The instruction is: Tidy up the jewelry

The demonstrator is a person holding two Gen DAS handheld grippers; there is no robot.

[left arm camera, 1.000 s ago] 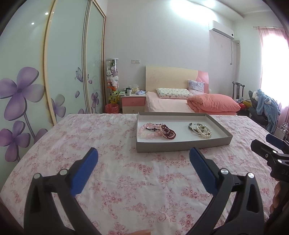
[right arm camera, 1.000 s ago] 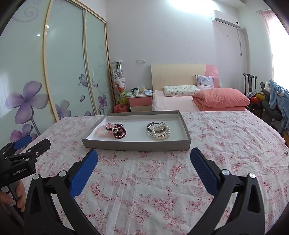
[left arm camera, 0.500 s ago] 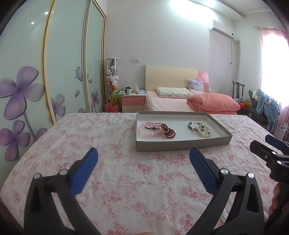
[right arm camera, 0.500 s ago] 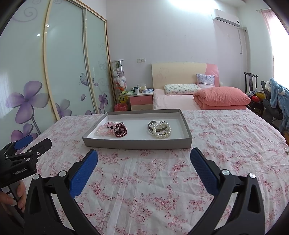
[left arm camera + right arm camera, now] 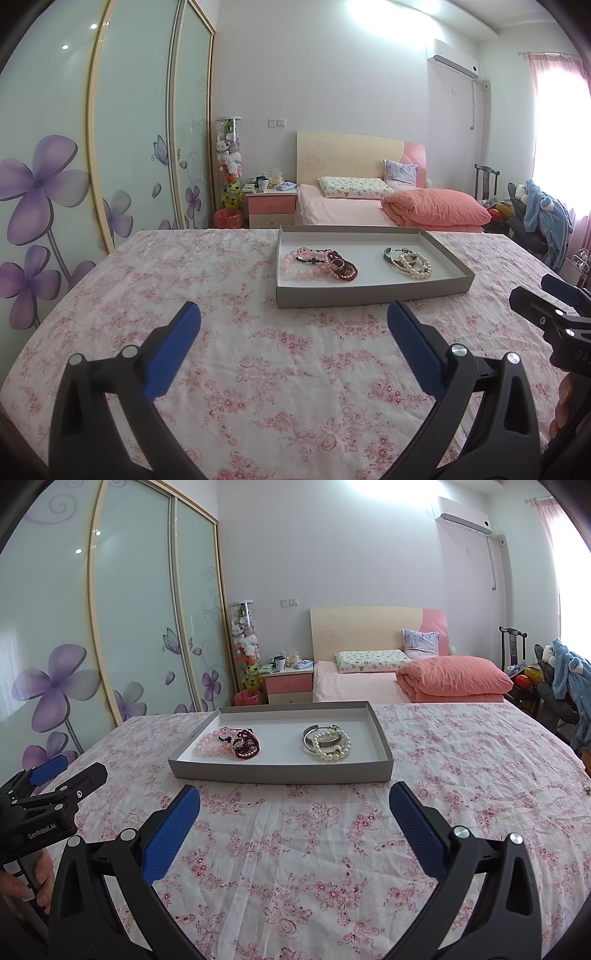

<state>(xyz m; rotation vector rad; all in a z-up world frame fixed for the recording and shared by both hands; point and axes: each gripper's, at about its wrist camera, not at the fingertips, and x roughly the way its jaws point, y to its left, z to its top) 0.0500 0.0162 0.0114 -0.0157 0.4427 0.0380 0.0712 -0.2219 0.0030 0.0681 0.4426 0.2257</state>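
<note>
Tray (image 5: 369, 293) nearer — both tongs (image 5: 293, 323) (image 5: 294, 805) spread, empty.

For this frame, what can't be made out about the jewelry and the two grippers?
- Pink and dark red bracelets: piled over each other in both views, so their count is unclear.
- Pearl bracelet and silver bangle: overlapping; clasps and engraving too small to read.
- Tray: near wall hides the front strip of its floor.
- Left gripper and right gripper: both open and empty; handles cut off by the bottom edges.
</note>
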